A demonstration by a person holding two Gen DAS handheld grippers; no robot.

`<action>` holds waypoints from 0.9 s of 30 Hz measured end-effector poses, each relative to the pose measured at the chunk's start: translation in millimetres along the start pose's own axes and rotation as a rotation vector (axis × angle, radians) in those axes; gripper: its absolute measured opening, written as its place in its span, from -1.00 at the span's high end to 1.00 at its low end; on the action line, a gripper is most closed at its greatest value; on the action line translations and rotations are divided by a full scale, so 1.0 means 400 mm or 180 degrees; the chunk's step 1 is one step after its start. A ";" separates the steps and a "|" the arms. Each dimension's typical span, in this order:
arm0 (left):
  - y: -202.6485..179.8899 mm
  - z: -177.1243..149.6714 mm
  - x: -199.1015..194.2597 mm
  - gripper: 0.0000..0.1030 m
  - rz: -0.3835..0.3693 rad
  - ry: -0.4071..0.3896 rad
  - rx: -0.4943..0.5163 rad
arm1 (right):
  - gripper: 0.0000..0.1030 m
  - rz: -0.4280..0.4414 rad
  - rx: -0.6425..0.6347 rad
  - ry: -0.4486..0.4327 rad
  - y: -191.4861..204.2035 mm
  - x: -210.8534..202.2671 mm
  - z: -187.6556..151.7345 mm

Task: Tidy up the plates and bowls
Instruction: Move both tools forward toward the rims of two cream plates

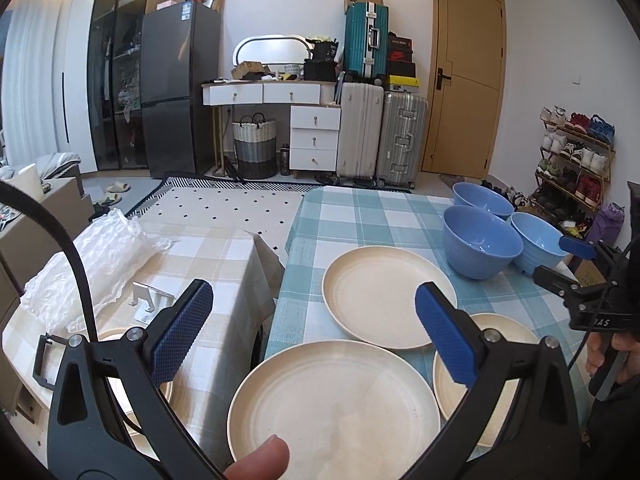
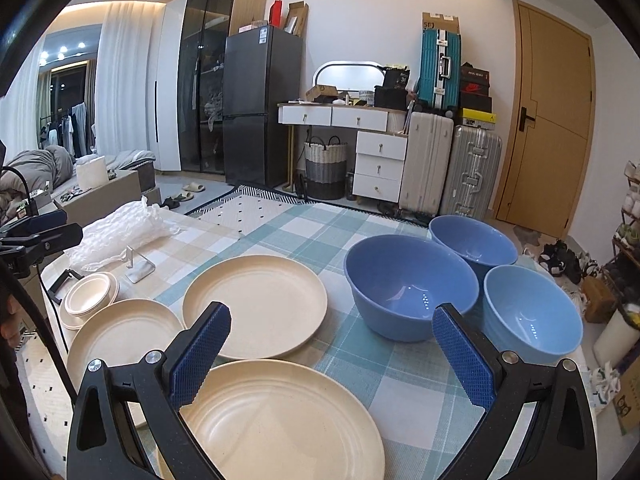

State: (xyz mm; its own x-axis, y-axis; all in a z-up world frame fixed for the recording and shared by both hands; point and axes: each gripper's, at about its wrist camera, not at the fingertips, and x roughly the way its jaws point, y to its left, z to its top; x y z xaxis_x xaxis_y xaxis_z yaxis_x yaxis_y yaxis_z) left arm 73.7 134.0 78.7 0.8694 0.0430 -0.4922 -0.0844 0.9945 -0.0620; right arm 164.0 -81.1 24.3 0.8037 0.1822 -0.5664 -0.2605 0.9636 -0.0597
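Three cream plates lie on the teal checked tablecloth (image 2: 304, 232): a near one (image 2: 280, 420), a middle one (image 2: 256, 300) and a left one (image 2: 120, 336). Behind them to the right stand three blue bowls (image 2: 408, 284) (image 2: 472, 240) (image 2: 532, 312), upright and close together. My right gripper (image 2: 332, 316) is open above the near plate, holding nothing. In the left wrist view my left gripper (image 1: 312, 300) is open over a large plate (image 1: 336, 404), also holding nothing. A stack of small cream plates (image 2: 90, 296) sits on the beige table.
Bubble wrap (image 1: 92, 256) and a small metal stand (image 1: 150, 300) lie on the beige checked table (image 1: 216, 264), which adjoins the teal one with a gap. A person's fingertip (image 1: 264, 460) shows at the bottom. Suitcases, drawers and a shoe rack stand beyond.
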 end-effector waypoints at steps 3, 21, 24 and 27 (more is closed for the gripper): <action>-0.021 0.016 0.034 -0.95 0.0019 0.0072 0.0062 | -0.99 0.0083 -0.0010 0.0075 0.005 0.034 0.007; -0.049 0.057 0.331 -0.95 0.0020 0.0659 0.0348 | -0.99 0.0407 0.0175 0.0698 0.055 0.197 0.036; -0.056 0.062 0.377 -0.95 -0.0086 0.0728 0.0344 | -0.99 0.0455 0.0318 0.0839 0.053 0.228 0.036; -0.064 0.060 0.421 -0.95 -0.0192 0.0825 0.0346 | -0.99 0.0529 0.0468 0.0976 0.045 0.257 0.037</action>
State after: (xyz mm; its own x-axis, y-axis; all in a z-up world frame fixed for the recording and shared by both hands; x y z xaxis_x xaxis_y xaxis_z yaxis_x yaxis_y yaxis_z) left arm 234.0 118.0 18.1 0.7165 -0.0284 -0.6970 0.0287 0.9995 -0.0113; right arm 249.7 -42.3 -22.8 0.5536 0.2929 -0.7796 -0.2764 0.9477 0.1597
